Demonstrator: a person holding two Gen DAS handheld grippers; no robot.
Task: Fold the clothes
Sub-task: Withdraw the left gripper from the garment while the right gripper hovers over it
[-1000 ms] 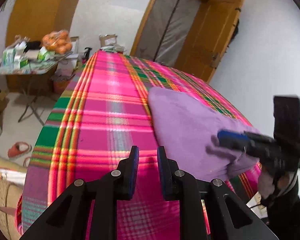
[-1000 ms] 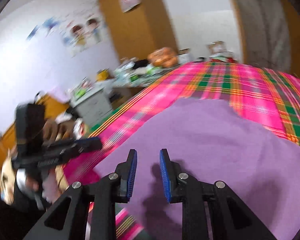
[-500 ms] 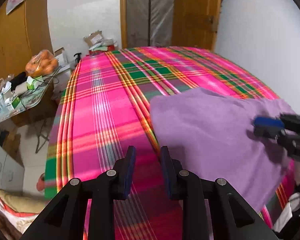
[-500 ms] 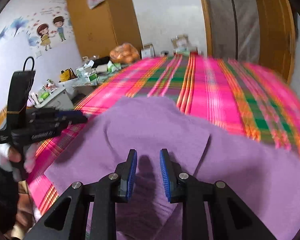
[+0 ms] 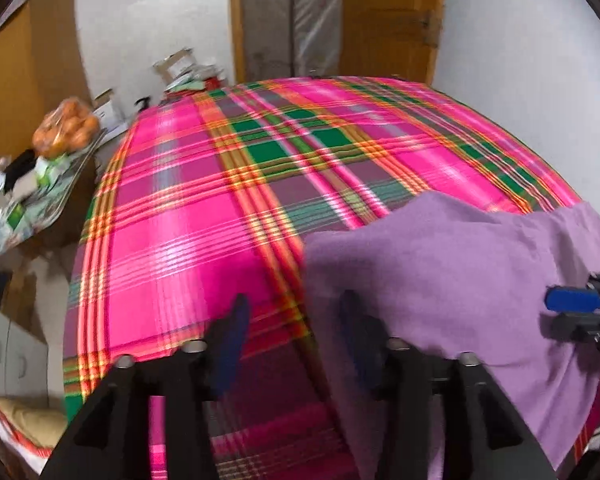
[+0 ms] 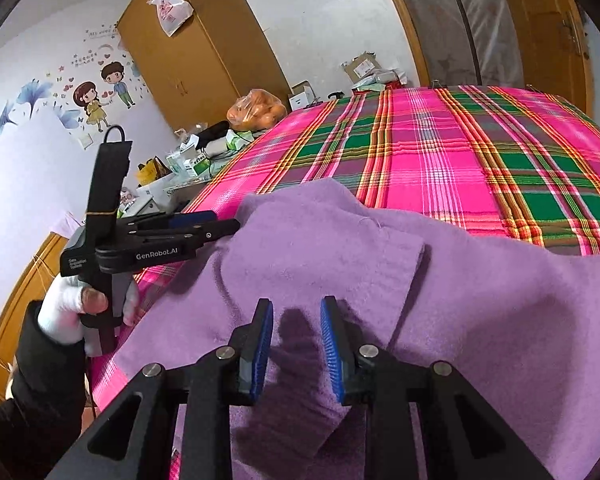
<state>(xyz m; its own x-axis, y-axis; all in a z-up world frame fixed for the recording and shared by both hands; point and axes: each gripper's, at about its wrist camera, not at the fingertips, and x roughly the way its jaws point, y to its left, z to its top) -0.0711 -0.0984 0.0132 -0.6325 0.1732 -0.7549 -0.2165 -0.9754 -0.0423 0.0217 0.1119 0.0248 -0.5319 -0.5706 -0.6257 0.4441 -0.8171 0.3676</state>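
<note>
Garment: purple fleece garment (image 6: pixel 480 312), soft, creased, one folded flap lying on top.
Location: on the pink-and-green plaid bedspread (image 5: pixel 204 216), at its near edge, the hem hanging over.
Left hand-held gripper (image 5: pixel 294 332): jaws opening, wide apart, straddling the garment's left edge; nothing pinched; tilted down toward the bedspread.
Left hand (image 6: pixel 74 312): white-gloved, wrapped around the handle beside the bedspread.
Right hand-held gripper (image 6: pixel 296 350): jaws partly apart above the garment; blue pads not pressing on it.
</note>
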